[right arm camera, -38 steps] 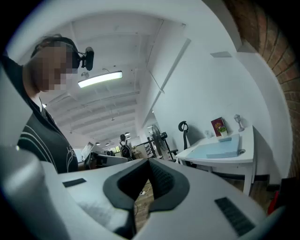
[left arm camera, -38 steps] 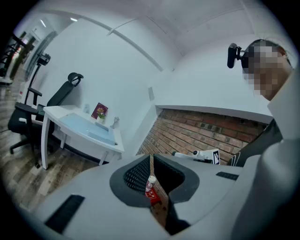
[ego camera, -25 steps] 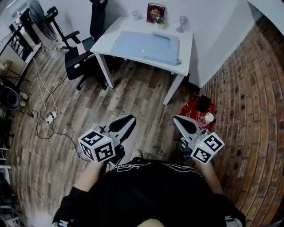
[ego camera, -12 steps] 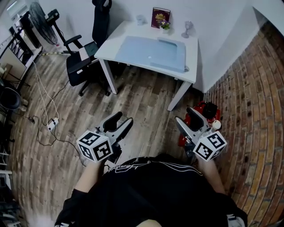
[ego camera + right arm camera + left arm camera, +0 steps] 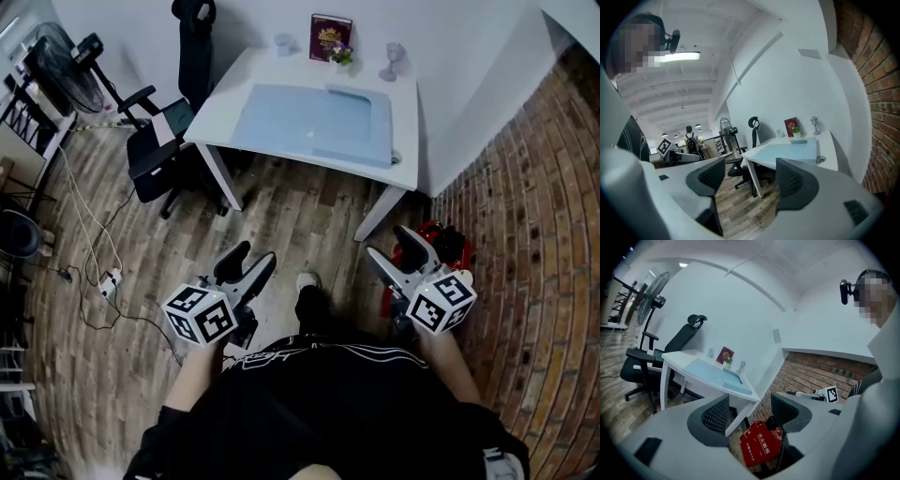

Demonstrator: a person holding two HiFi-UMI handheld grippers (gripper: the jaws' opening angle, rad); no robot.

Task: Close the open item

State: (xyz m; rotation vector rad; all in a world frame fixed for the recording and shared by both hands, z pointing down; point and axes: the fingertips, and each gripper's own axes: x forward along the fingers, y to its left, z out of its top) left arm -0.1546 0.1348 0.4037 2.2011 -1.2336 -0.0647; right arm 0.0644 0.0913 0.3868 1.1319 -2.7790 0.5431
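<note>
A white desk (image 5: 405, 122) stands far ahead against the wall, with a pale blue mat (image 5: 305, 117) on it. A maroon book (image 5: 329, 30), a small plant (image 5: 339, 54) and a glass (image 5: 390, 58) line its back edge. Which item is open I cannot tell from here. My left gripper (image 5: 251, 255) and right gripper (image 5: 391, 244) hang at waist height over the wood floor, well short of the desk. Both sets of jaws are opening, with nothing between them. The left gripper view shows its pads (image 5: 716, 414) apart, and the right gripper view shows its pads (image 5: 790, 177) apart.
A black office chair (image 5: 161, 141) stands left of the desk, with a fan (image 5: 64, 80) further left. Cables and a power strip (image 5: 109, 278) lie on the floor at left. A red box (image 5: 759, 446) sits by the brick wall (image 5: 530, 244) at right.
Both grippers' jaws were shut together a second ago and now stand spread. The person has stepped forward, and a shoe now shows between the grippers.
</note>
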